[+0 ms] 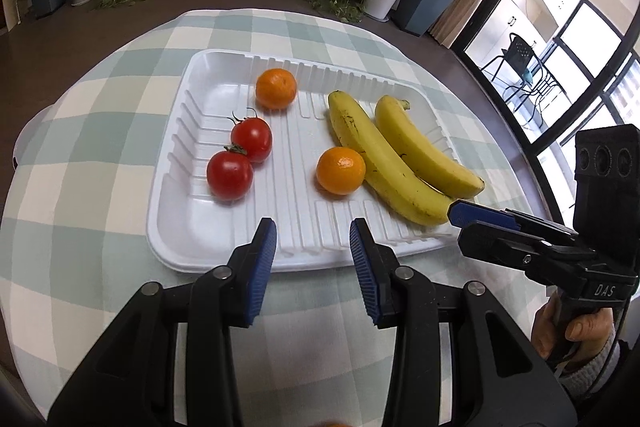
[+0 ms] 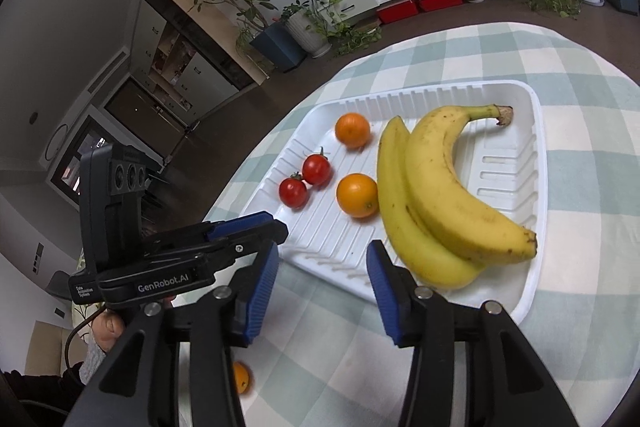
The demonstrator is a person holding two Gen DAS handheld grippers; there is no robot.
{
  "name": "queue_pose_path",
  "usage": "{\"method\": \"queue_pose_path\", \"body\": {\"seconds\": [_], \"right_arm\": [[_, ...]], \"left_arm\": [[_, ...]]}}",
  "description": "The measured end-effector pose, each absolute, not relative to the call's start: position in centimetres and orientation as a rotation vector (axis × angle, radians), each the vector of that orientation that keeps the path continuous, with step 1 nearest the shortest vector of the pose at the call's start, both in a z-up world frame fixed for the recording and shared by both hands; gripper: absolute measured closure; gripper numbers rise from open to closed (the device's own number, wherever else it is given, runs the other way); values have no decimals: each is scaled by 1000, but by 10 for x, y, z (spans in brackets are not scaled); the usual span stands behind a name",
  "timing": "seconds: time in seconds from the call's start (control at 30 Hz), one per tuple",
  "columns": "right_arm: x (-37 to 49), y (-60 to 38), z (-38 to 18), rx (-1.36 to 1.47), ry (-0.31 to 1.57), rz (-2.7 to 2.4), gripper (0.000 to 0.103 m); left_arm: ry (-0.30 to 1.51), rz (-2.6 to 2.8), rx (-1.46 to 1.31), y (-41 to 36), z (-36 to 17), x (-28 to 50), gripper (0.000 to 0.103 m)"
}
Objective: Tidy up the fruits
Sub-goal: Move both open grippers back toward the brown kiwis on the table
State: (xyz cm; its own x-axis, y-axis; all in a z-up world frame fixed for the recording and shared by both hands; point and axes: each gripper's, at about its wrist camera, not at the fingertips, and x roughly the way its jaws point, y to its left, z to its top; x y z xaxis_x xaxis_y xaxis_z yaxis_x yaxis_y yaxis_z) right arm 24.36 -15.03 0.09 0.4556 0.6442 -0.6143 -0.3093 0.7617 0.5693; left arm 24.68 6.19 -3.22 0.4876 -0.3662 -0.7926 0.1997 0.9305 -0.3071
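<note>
Checked cloth in pale green and white covers the counter [image 1: 100,131], with potted plants and a low white shelf unit behind it. On the cloth we see one white ribbed tray [image 1: 176,163].

Count inside the tray:
- Two bananas [image 1: 384,163], lying side by side and touching along their length, at the tray's right side in the left wrist view.
- Two oranges: the far orange [image 1: 276,88] sits alone near the back wall; the near orange [image 1: 341,171] rests against the inner banana.
- Two tomatoes [image 1: 241,159], touching each other, at the tray's left side.

A third orange [image 2: 240,377] lies on the cloth outside the tray, at our near edge. The left gripper's body hides most of it, and in the left wrist view only a sliver shows at the bottom edge.

We hold the left gripper [image 1: 313,231] over the tray's near rim, jaws parted narrowly with nothing between them. The right gripper [image 2: 323,255] hangs at the near rim just beside the banana tips, jaws parted and empty. Only part of the right hand [image 1: 568,327] shows.
</note>
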Motion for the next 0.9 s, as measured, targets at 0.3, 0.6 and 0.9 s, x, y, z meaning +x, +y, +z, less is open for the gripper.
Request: {"method": "queue_pose_path", "body": {"seconds": [0.3,0.6,0.9], "right_arm": [[211,-152,9,382,914,606,49],[182,-153,11,355,908,595,49],[159,-152,9,319,909,592,48]], "left_arm": [[1006,-344,-194,65,-30,210,67],[1005,-344,-191,63,-29,182,67],[1012,-336,-189,67,-30,152,65]]}}
